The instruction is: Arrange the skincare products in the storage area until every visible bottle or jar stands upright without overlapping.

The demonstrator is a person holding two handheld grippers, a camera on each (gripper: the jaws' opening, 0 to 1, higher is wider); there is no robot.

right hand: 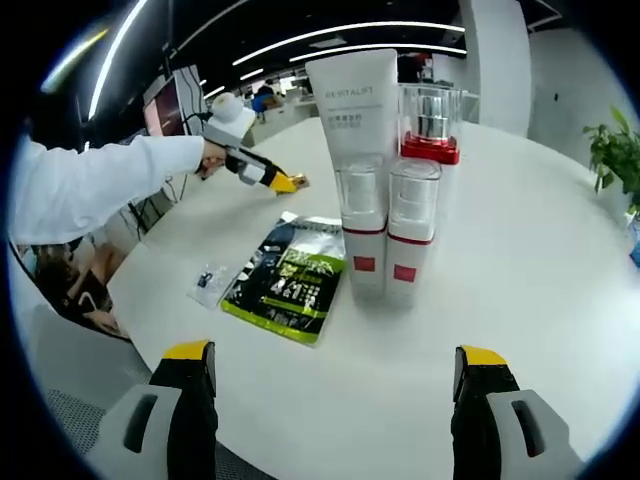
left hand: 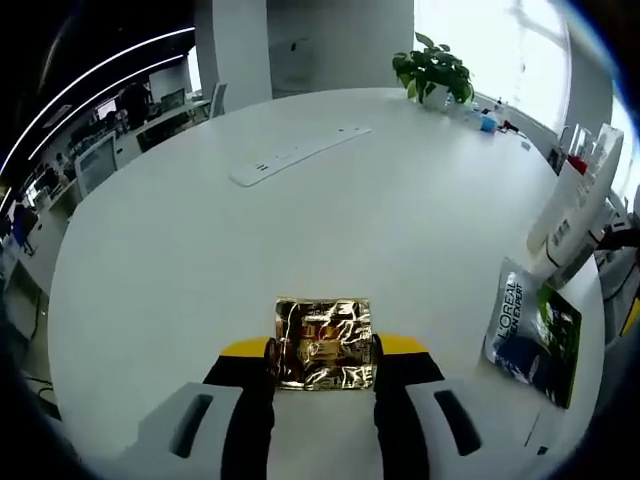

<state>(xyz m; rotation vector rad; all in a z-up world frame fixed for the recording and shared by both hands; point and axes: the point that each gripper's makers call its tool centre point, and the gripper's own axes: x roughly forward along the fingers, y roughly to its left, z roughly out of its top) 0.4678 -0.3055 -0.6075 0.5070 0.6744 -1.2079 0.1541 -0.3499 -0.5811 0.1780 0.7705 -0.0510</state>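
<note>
In the left gripper view my left gripper (left hand: 323, 352) is shut on a small gold foil packet (left hand: 323, 342) just above the white table (left hand: 250, 250). The same gripper (right hand: 285, 183) appears far left in the right gripper view, held by a white-sleeved arm (right hand: 100, 185). A white Revitalift tube (right hand: 352, 120) stands upright behind two clear-capped bottles with red bands (right hand: 362, 235) (right hand: 410, 235) and a red-collared bottle (right hand: 430, 125). My right gripper (right hand: 335, 385) is open, well short of the bottles. A L'Oreal sachet (right hand: 290, 275) lies flat beside them. These bottles (left hand: 575, 205) and the sachet (left hand: 535, 335) sit at right.
A white power strip (left hand: 300, 155) lies across the table's far middle. A potted plant (left hand: 435, 72) stands at the far edge with small items (left hand: 490, 122) near it. A tiny clear packet (right hand: 210, 282) lies left of the sachet. Office desks (left hand: 110, 130) stand beyond the table.
</note>
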